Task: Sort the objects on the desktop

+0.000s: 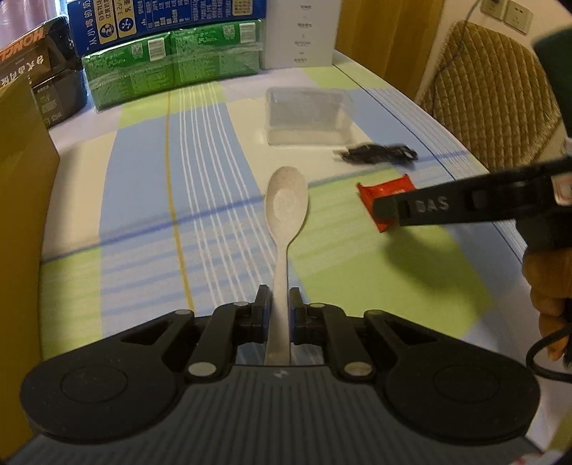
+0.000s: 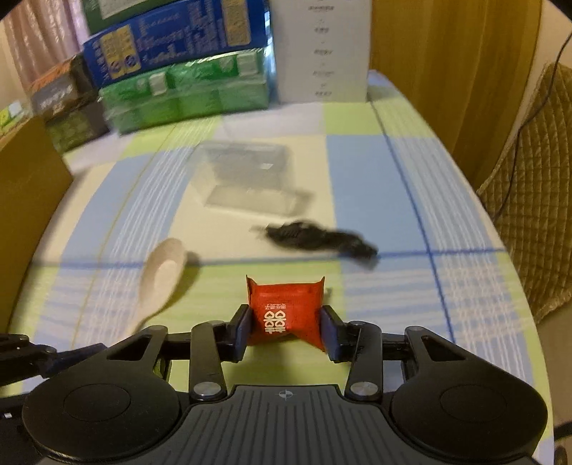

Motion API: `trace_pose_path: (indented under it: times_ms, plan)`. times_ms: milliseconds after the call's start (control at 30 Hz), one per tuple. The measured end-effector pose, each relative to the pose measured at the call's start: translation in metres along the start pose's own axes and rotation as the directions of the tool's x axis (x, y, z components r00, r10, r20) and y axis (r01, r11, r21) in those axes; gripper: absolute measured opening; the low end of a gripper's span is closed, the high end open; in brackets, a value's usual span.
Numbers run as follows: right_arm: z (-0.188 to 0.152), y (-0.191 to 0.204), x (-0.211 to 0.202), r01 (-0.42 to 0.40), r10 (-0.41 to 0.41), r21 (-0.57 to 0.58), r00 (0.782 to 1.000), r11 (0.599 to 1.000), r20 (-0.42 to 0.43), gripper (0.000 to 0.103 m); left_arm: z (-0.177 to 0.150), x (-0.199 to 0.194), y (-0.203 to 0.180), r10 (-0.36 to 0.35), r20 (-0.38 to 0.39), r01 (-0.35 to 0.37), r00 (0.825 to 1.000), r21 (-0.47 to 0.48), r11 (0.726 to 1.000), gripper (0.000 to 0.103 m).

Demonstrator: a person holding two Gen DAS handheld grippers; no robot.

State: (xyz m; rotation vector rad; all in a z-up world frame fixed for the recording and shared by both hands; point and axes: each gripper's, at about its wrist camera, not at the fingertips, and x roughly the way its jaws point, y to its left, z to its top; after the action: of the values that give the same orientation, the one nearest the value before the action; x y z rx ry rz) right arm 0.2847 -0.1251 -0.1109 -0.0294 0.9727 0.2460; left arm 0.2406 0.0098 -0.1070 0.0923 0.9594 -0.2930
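Note:
A pale speckled spoon (image 1: 286,207) points away from me, its handle clamped between the pads of my left gripper (image 1: 279,307), which is shut on it. The same spoon (image 2: 161,277) shows at the left of the right wrist view. A small red packet (image 2: 284,313) with white print sits between the fingers of my right gripper (image 2: 285,331), which is shut on its sides. In the left wrist view that packet (image 1: 384,191) is partly covered by the right gripper's black finger (image 1: 429,207). A black hair tie (image 2: 318,238) and a clear plastic box (image 2: 246,177) lie farther back.
Stacked green and blue cartons (image 1: 168,53), dark boxes (image 1: 46,71) and a white box (image 1: 304,32) line the table's far edge. A brown cardboard wall (image 1: 21,200) stands at the left. A quilted chair (image 1: 493,93) is beyond the right edge. A hand (image 1: 547,286) holds the right gripper.

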Motion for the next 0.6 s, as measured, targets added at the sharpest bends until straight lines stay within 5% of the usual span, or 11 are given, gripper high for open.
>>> trace_pose_path:
  times_ms: [433, 533, 600]
  plan:
    - [-0.073, 0.029, -0.064, -0.115, 0.115, 0.014, 0.991, 0.993, -0.062, 0.032, -0.087, -0.069, 0.012, 0.005, -0.001, -0.005, 1.000, -0.143, 0.990, 0.009]
    - [-0.089, 0.027, -0.072, -0.117, 0.117, 0.042, 0.993, 0.992, -0.001, 0.061, -0.098, -0.078, 0.017, 0.031, 0.050, -0.023, 0.998, -0.146, 0.989, 0.036]
    - [-0.097, 0.030, -0.076, -0.093, 0.091, 0.033, 0.995, 0.995, 0.042, 0.069, -0.097, -0.080, 0.019, 0.038, 0.082, -0.026, 0.996, -0.145, 0.989, 0.037]
